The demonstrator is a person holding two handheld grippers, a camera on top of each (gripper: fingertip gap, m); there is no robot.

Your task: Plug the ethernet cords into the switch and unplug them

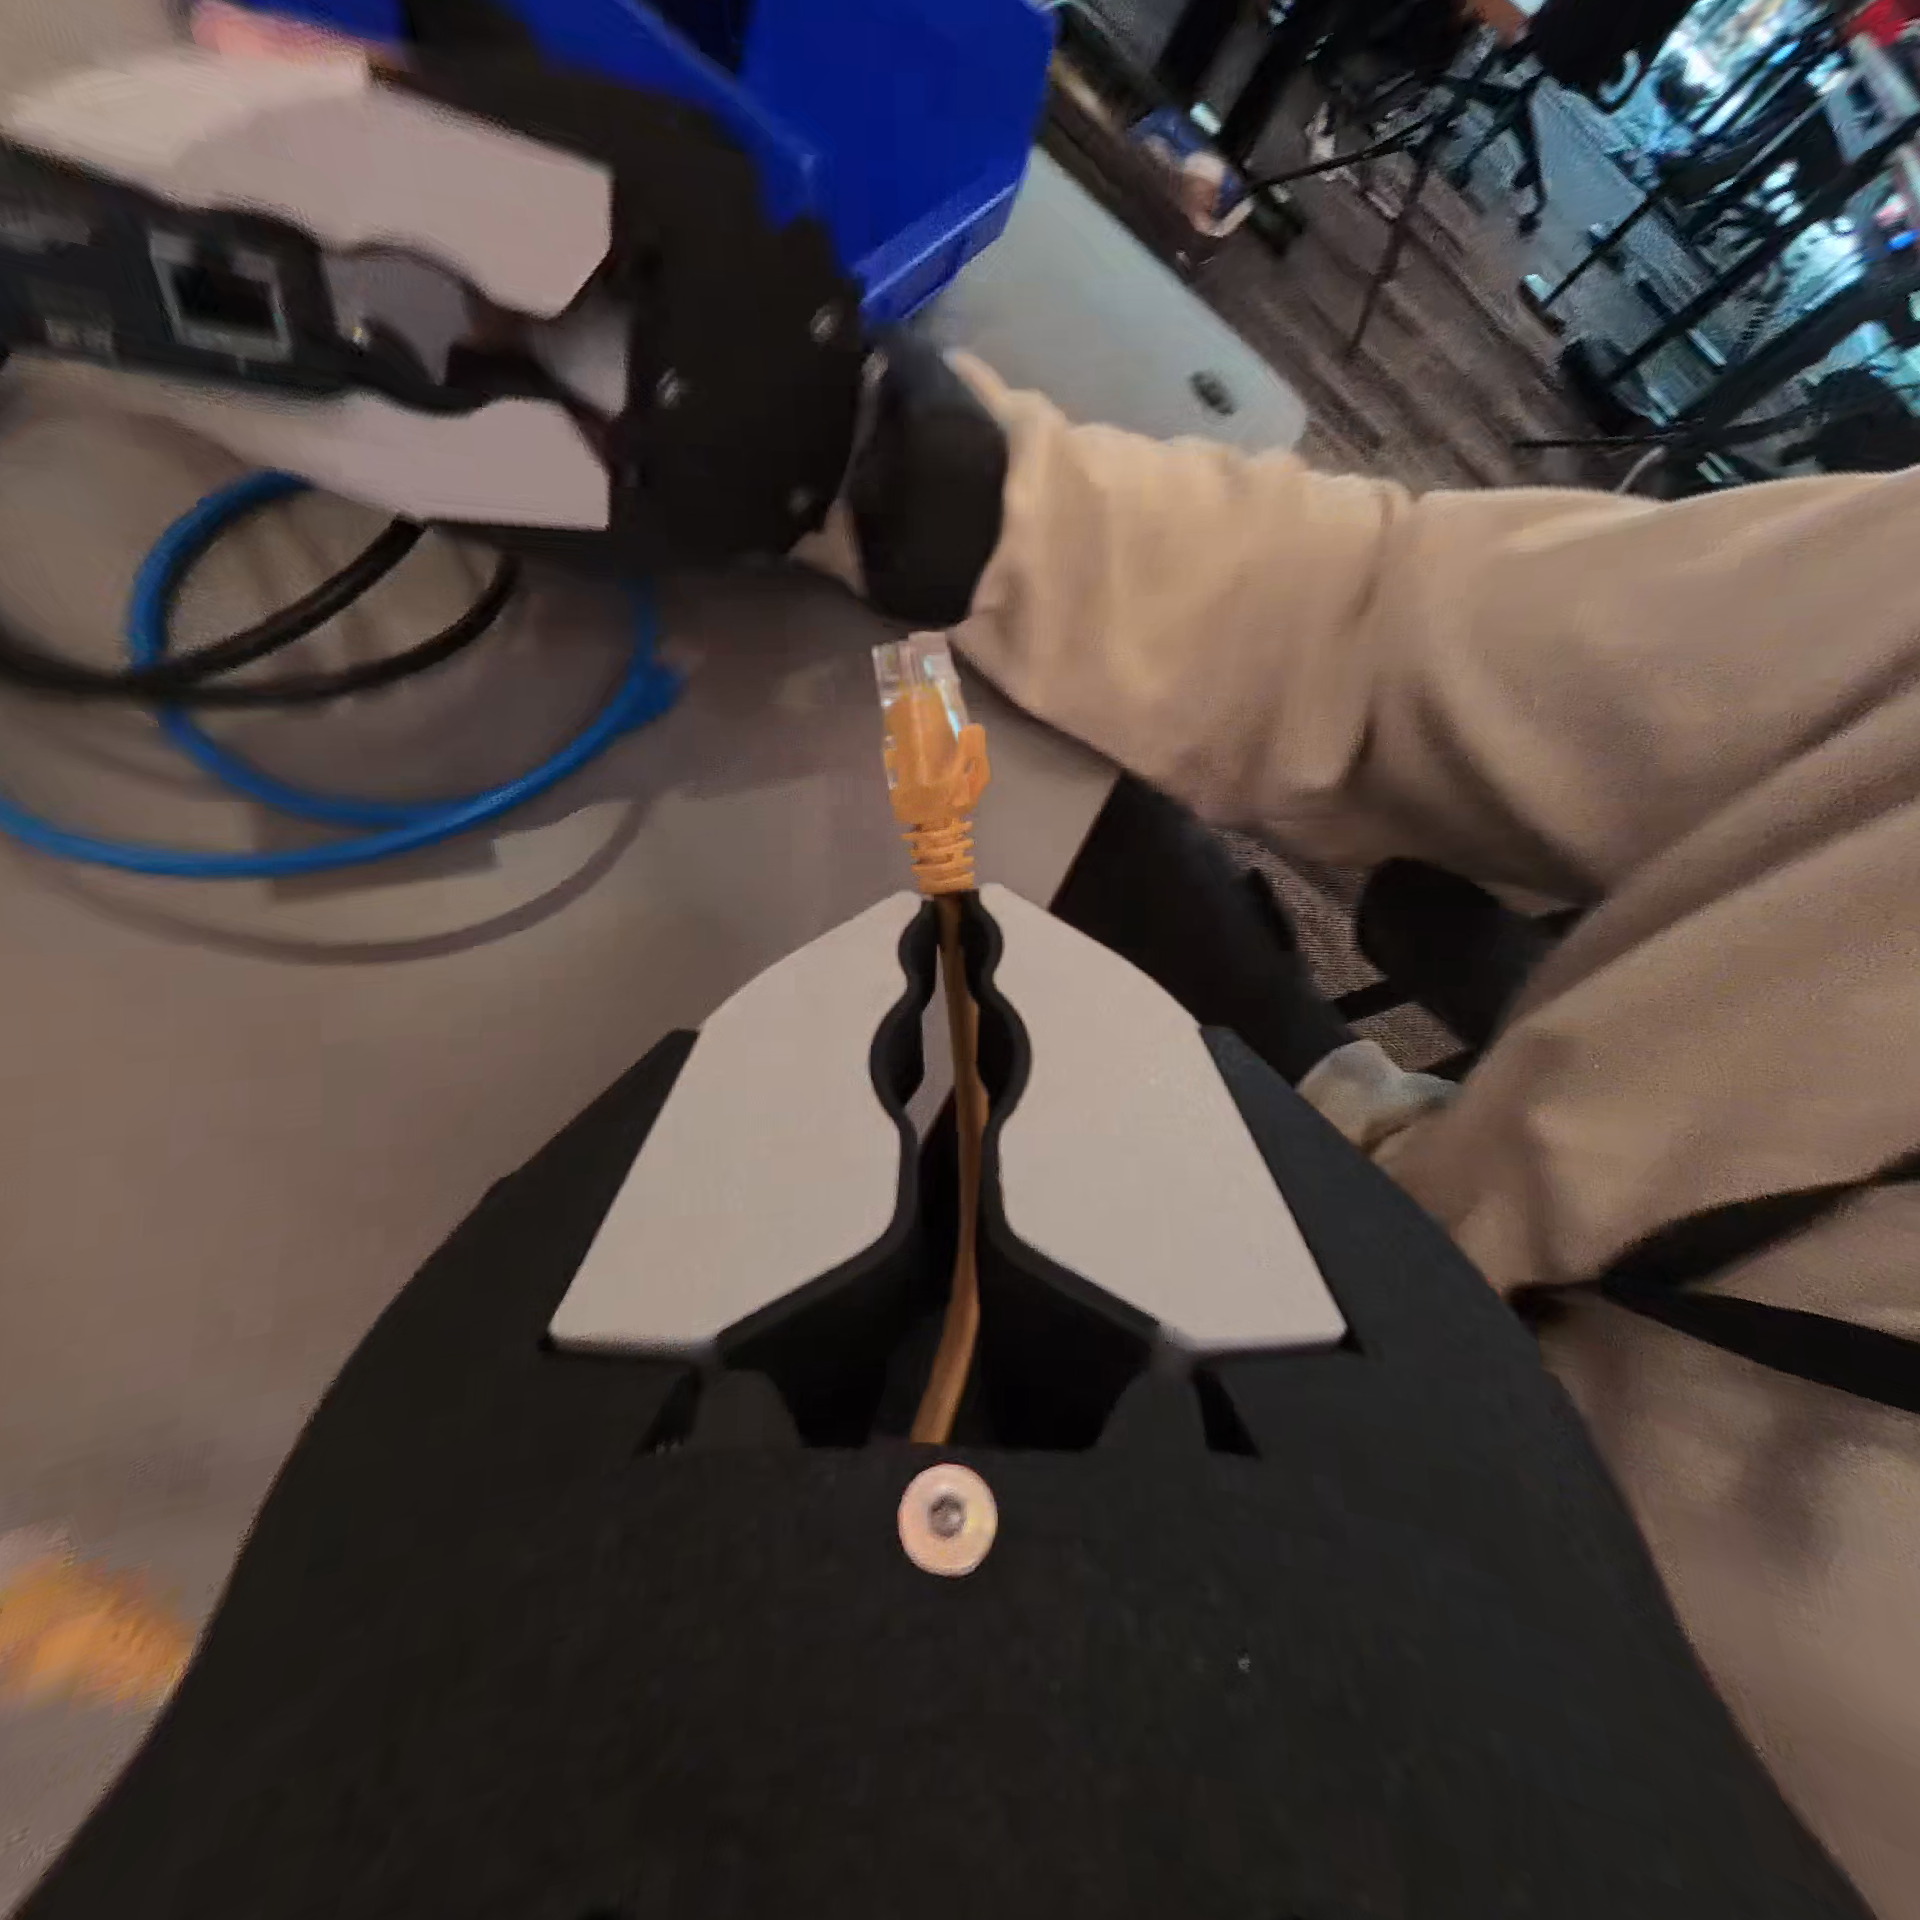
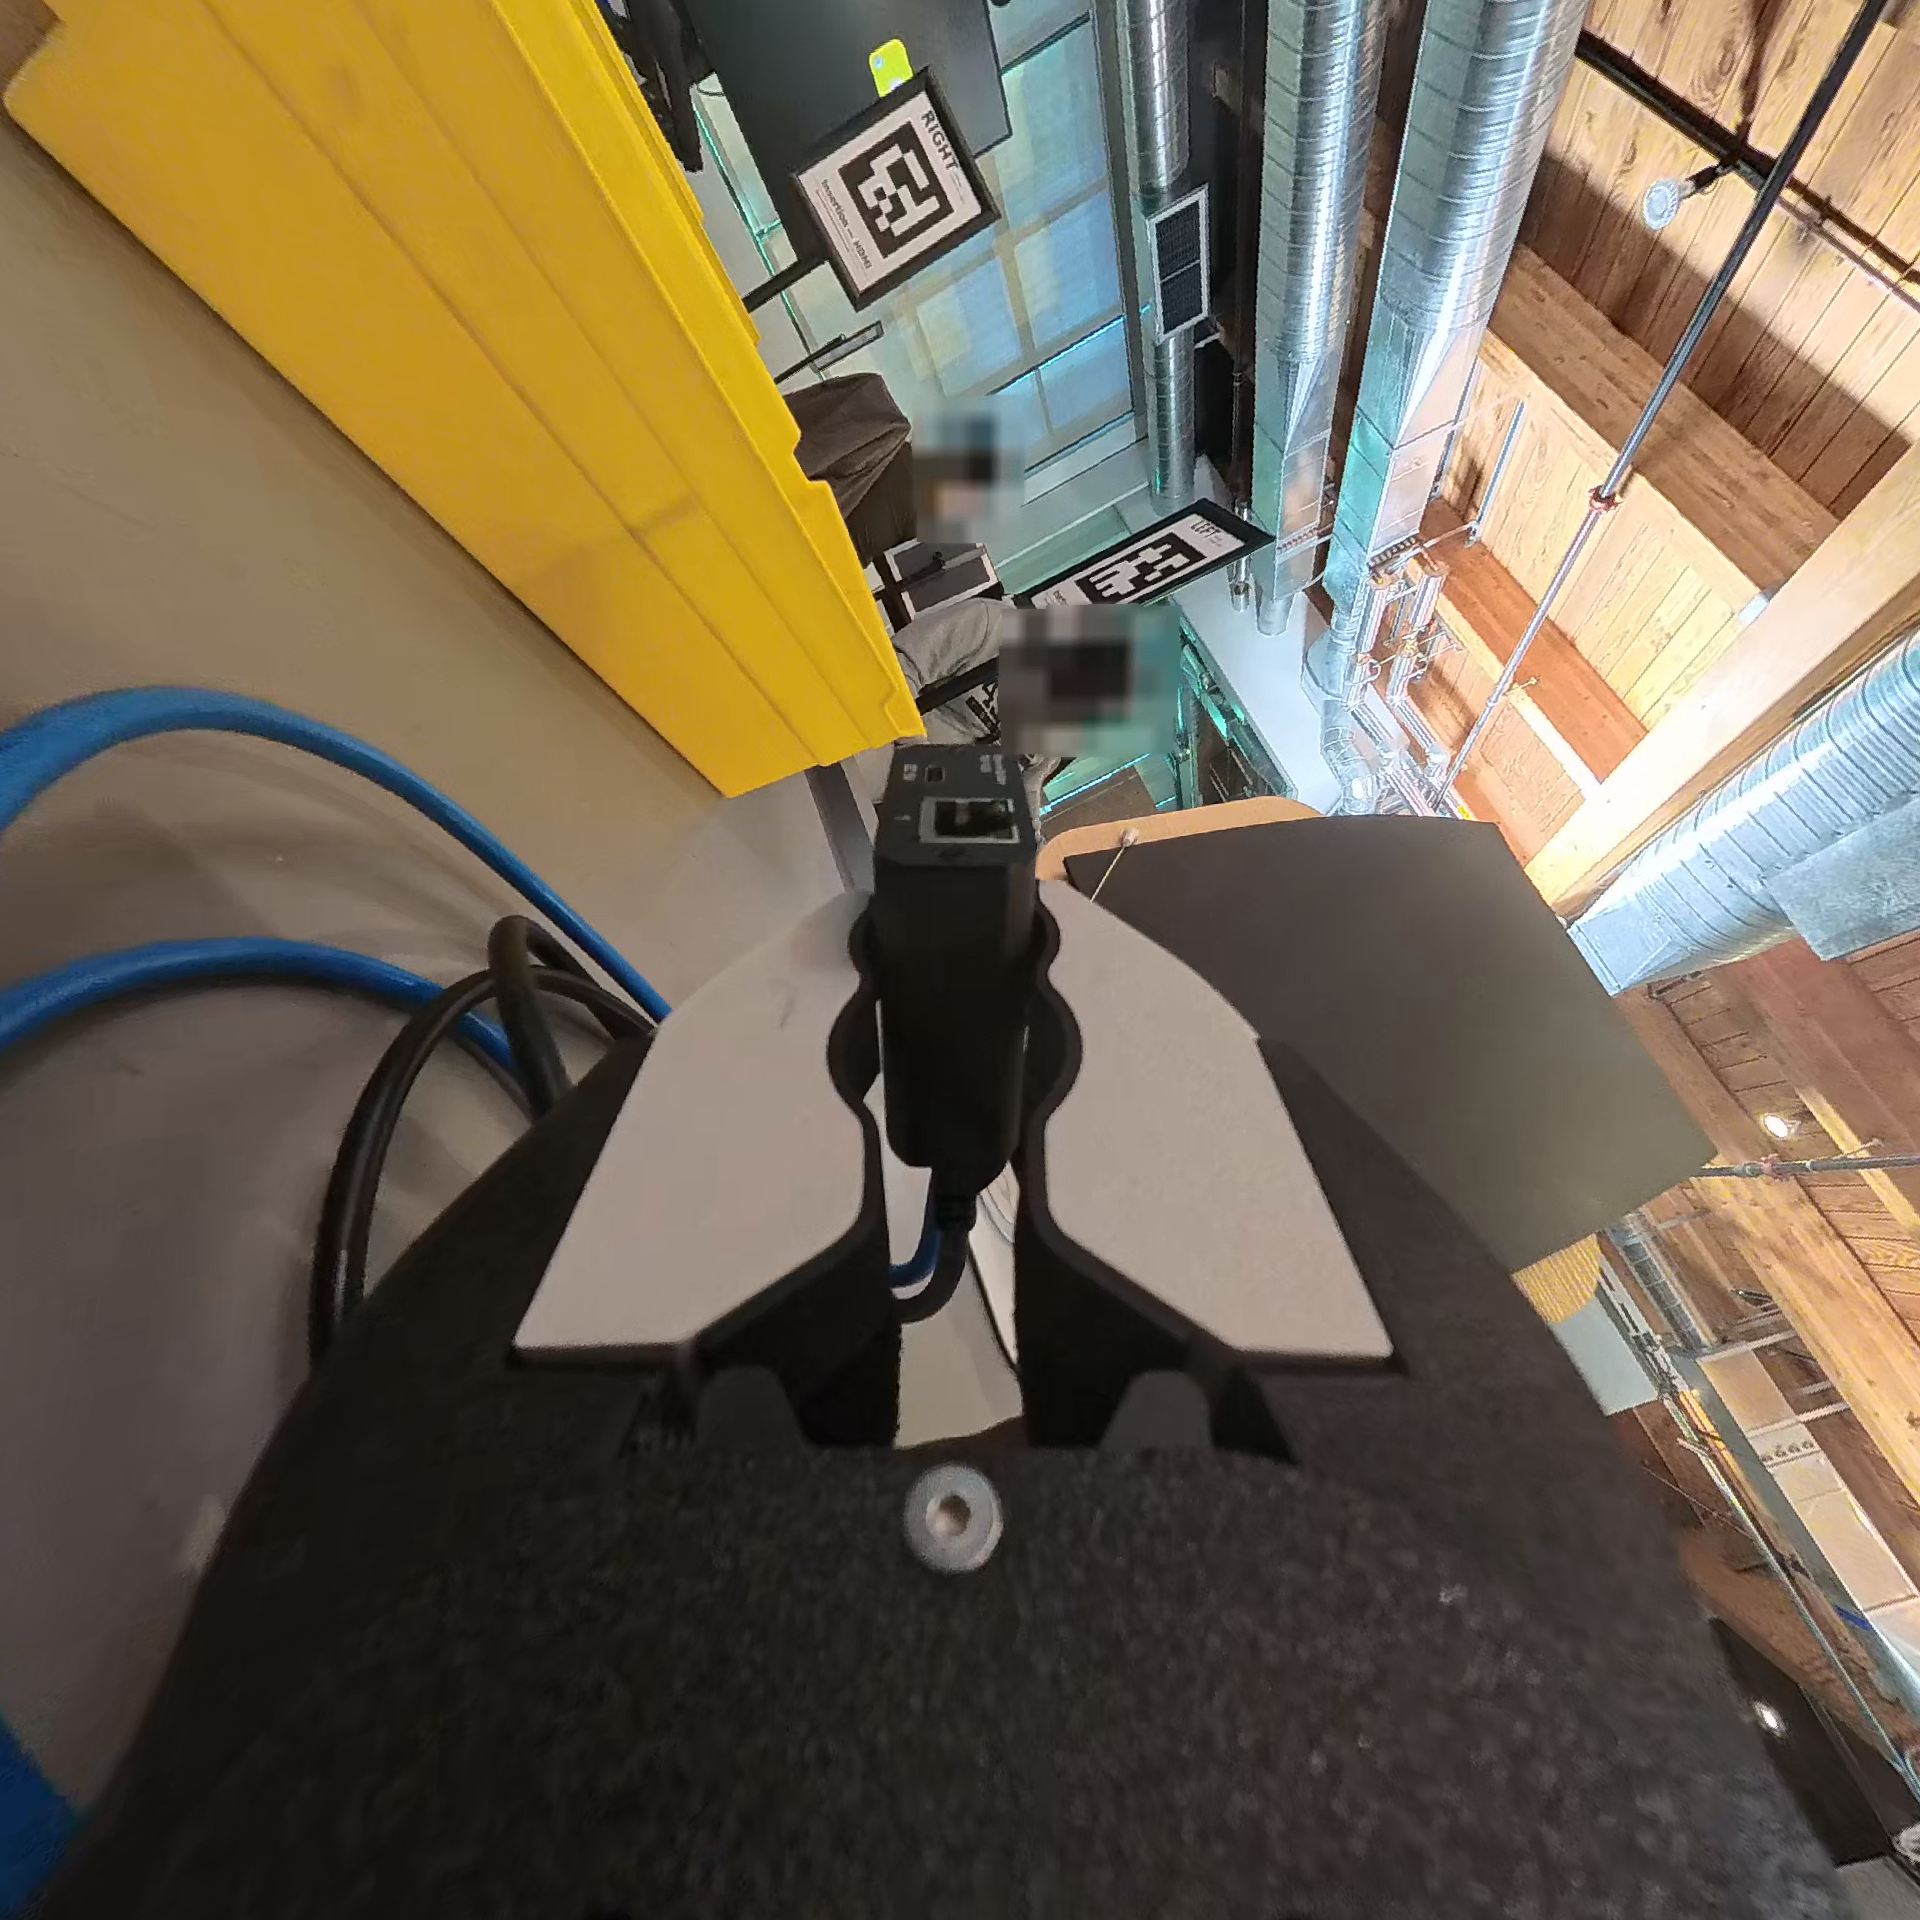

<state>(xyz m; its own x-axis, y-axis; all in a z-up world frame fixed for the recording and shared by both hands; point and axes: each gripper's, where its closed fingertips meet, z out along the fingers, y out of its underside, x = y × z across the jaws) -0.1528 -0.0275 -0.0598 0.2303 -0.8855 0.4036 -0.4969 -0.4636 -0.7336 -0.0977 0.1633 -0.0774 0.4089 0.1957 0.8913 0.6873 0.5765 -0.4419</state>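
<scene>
My left gripper (image 1: pixel 948 904) is shut on the orange ethernet cord (image 1: pixel 964 1143), pinched just behind its boot. The orange plug (image 1: pixel 928 743) with a clear tip sticks out past the fingertips, pointing away. My right gripper (image 2: pixel 954 925) is shut on the black switch (image 2: pixel 954 935), a slim box whose empty port (image 2: pixel 969 818) faces away from the camera. The right gripper also shows in the left wrist view (image 1: pixel 343 353) at the upper left, holding the switch (image 1: pixel 197 301) with its empty port facing the plug. The plug is apart from the switch.
A blue cord (image 1: pixel 395 821) and a black cord (image 1: pixel 260 644) lie coiled on the tan table (image 1: pixel 312 1091). A blue bin (image 1: pixel 883 135) stands behind. A yellow bin (image 2: pixel 436 343) lies beside the switch. A person's beige sleeve (image 1: pixel 1403 675) crosses the right. The tips of one gripper are about 20 cm away from the tips of the other.
</scene>
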